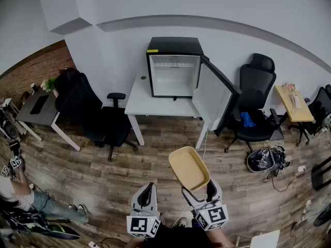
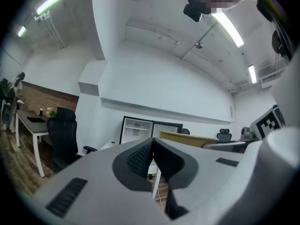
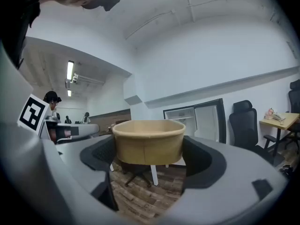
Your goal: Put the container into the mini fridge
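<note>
Two jaws of the right gripper (image 1: 200, 191) press on the sides of the tan container (image 1: 189, 168), holding it upright in mid-air, well short of the mini fridge (image 1: 174, 46), which stands open on the white table (image 1: 138, 101). The left gripper (image 2: 152, 157) is clenched on nothing. The hold is on thin walls only, so in my judgement a jolt could let the container slip, or it could clip the fridge door (image 1: 212, 99) going in.
</note>
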`<state>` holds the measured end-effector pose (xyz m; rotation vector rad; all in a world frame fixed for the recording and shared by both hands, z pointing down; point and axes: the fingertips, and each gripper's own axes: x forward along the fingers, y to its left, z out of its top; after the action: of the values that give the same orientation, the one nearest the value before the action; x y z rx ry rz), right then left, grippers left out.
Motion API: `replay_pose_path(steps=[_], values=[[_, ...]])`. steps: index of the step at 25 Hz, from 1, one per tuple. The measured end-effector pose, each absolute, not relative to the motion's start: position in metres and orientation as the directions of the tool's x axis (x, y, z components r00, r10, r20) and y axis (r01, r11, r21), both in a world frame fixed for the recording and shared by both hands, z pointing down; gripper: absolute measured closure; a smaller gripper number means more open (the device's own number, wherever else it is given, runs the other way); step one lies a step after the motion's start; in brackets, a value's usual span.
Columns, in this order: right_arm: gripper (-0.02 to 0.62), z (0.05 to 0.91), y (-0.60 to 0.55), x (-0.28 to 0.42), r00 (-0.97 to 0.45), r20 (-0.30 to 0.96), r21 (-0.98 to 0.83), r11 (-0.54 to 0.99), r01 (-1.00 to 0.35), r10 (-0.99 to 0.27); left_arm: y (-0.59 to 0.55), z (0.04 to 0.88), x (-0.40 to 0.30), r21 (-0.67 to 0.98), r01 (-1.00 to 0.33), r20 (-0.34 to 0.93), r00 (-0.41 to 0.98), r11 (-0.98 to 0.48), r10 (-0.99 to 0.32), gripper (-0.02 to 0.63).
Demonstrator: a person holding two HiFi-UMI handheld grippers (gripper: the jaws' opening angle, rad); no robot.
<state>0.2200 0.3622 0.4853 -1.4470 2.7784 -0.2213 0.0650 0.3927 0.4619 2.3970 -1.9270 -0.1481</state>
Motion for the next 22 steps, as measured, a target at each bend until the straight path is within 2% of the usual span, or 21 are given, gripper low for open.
replay_pose_path(steps=[22], values=[[0.147, 0.479, 0.361, 0.247, -0.601, 0.049, -0.142, 0.59, -0.795, -0.798, 0.397, 0.459, 0.096, 0.105, -0.977, -0.014, 0.187, -0.188, -0.982, 0.597]])
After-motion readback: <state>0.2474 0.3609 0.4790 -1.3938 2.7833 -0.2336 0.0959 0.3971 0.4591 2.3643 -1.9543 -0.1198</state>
